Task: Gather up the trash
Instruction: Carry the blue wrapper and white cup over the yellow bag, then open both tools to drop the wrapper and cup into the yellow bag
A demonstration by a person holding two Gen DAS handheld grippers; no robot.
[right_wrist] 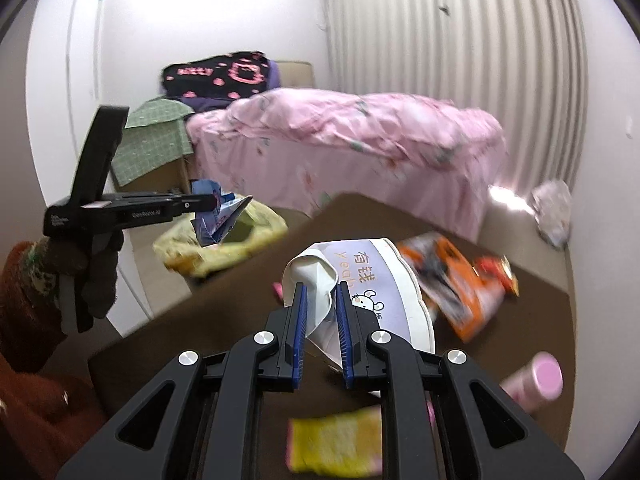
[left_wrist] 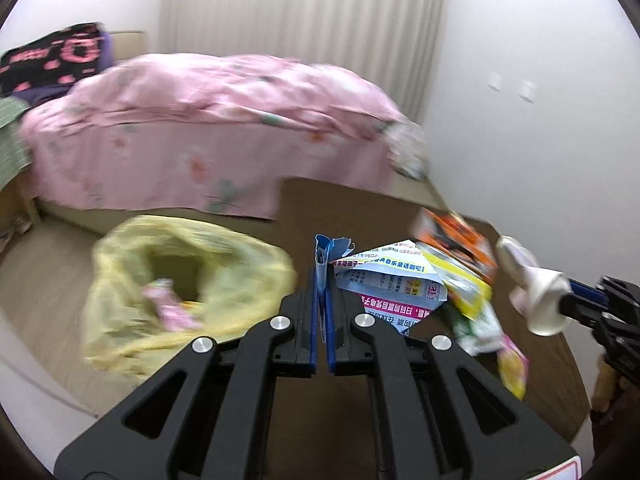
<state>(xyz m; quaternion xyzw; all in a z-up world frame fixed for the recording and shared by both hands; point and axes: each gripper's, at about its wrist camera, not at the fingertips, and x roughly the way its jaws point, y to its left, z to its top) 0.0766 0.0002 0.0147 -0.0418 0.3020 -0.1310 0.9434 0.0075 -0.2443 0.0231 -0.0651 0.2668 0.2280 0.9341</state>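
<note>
The left tongs [left_wrist: 320,280] are clenched on a crumpled blue-and-white printed paper [left_wrist: 332,250], pinched between the blue pads [left_wrist: 313,320] so that its folded edge sticks up past the tips and the rest hangs to the right of them. In the right wrist view the same left tongs [right_wrist: 210,202] hang in the air at the left with the paper [right_wrist: 220,216] dangling from the tips, above the mouth of a yellow trash bag [right_wrist: 224,246]. The bag [left_wrist: 180,292] stands open on the floor beside the brown counter [left_wrist: 340,208], with a pink wrapper [left_wrist: 168,304] lying inside it.

The right tongs [right_wrist: 322,304] are grasping a crushed white paper cup [right_wrist: 360,280] with a lilac band, printed characters and a small cartoon mouse; the pads nip a folded piece of its rim and the cup's body extends forward and right of the tips, raised above the counter [right_wrist: 532,312]. From the left wrist view the right tongs [left_wrist: 568,300] enter at the right edge with the cup [left_wrist: 536,288] in front of them.

On the counter lie an orange snack packet [right_wrist: 464,280], a yellow wrapper [right_wrist: 336,444] near the camera and a pink cylindrical container [right_wrist: 536,376] at the right. A bed with a pink flowered cover [right_wrist: 360,136] stands behind.
</note>
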